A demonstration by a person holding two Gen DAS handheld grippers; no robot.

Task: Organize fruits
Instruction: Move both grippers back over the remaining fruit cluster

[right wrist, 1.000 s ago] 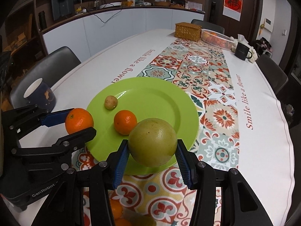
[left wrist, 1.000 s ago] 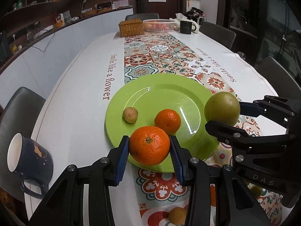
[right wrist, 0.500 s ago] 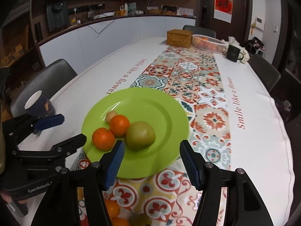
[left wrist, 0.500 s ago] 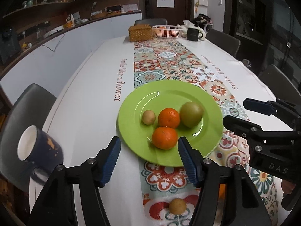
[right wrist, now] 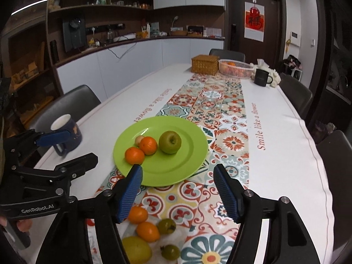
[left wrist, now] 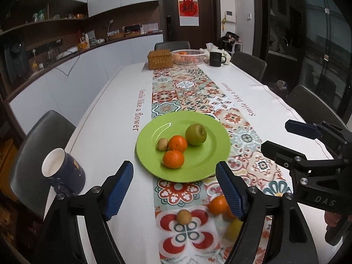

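Now both fruits off-gripper, on plate point(left wrist: 211, 165)

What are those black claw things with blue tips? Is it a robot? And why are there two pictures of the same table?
No robot: a person holds one claw in each hand. Each is a hand-held gripper with its own camera, so you get two pictures. The left hand-held gripper and right hand-held gripper are both open and hold nothing. On the table sits a green plate with a green apple, two oranges and a small brown fruit. More loose fruit waits near the camera. A blue mug stands on the left.
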